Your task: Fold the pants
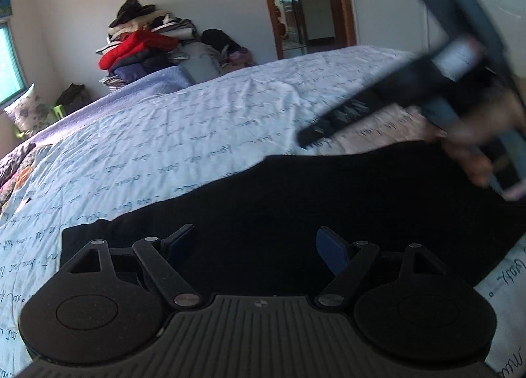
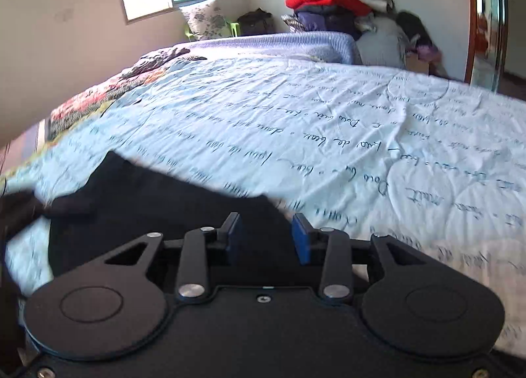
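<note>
Black fabric pants (image 1: 328, 200) are spread on the light-blue script-printed bedcover (image 1: 197, 121); both the left hand-held gripper (image 1: 254, 243) and the right hand-held gripper (image 2: 268, 236) are held released above them, nothing grasped.

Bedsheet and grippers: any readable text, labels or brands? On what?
Bedsheet: rows of dark cursive script; only guesses, maybe "Dois" and "mail", the rest too blurred to read.
Left gripper, right gripper: no label or brand readable.
Pants: no text visible.

The right gripper (image 1: 378, 108) smears into blur in the left view, its hand (image 1: 473, 161) barely readable; the black pants (image 2: 157, 213) run off the frame's lower edge.
</note>
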The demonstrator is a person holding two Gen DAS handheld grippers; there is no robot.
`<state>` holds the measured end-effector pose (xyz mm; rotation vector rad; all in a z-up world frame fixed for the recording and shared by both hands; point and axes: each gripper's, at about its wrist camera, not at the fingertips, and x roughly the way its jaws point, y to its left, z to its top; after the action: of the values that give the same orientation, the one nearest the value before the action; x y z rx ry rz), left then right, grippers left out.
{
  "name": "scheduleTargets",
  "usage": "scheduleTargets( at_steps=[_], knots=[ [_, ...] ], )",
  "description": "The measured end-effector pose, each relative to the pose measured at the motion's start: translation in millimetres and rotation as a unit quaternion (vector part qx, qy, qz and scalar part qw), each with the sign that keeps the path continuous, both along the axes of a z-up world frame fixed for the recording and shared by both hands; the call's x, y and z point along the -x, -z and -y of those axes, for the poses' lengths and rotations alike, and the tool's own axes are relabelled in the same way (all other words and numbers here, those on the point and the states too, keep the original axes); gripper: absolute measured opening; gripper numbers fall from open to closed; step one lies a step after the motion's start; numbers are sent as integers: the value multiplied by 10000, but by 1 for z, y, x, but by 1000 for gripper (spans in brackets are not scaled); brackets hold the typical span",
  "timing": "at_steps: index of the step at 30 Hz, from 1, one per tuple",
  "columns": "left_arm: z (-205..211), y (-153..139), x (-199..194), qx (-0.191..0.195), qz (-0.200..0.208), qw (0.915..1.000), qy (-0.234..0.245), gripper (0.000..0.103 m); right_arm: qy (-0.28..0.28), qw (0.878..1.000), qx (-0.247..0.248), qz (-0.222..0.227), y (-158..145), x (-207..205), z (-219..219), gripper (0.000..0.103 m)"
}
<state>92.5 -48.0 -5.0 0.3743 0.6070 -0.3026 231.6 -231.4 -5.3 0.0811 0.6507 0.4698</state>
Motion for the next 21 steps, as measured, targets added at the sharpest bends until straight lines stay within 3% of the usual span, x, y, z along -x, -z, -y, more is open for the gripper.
scheduleTargets(
  at_steps=[3, 5, 7, 9, 12, 13, 15, 16, 19, 21],
  knots=[
    [16, 22, 9, -418, -98, 9989, 174, 83, -275, 9980, -46, -560, 23, -47, -15, 36],
    [18, 35, 16, -559, -103, 9981, 220, 83, -329, 9964, 494, -599, 39, -62, -36, 35],
    [16, 39, 22, -591, 68, 9980, 222, 84, -16, 9939, 1062, -297, 49, -69, -48, 40],
    [15, 39, 24, -721, 158, 9967, 338, 85, 390, 9949, 882, -309, 45, -75, -41, 32],
    [13, 40, 21, -790, 220, 9960, 358, 89, 90, 9997, 94, -186, 27, -57, -29, 35],
    [13, 41, 20, -794, 215, 9960, 362, 88, -155, 9994, 125, -290, 28, -54, -33, 43],
    [16, 40, 18, -821, 247, 9957, 363, 87, -350, 9958, 723, -430, 42, -53, -47, 48],
    [18, 39, 18, -841, 283, 9953, 391, 87, -241, 9942, 971, -384, 49, -51, -49, 53],
    [21, 35, 25, -853, 424, 9939, 564, 88, 508, 9975, 472, -120, 34, -25, -18, 53],
    [24, 33, 27, -849, 492, 9930, 662, 89, 869, 9958, -5, 302, 15, 14, 13, 63]
  ],
)
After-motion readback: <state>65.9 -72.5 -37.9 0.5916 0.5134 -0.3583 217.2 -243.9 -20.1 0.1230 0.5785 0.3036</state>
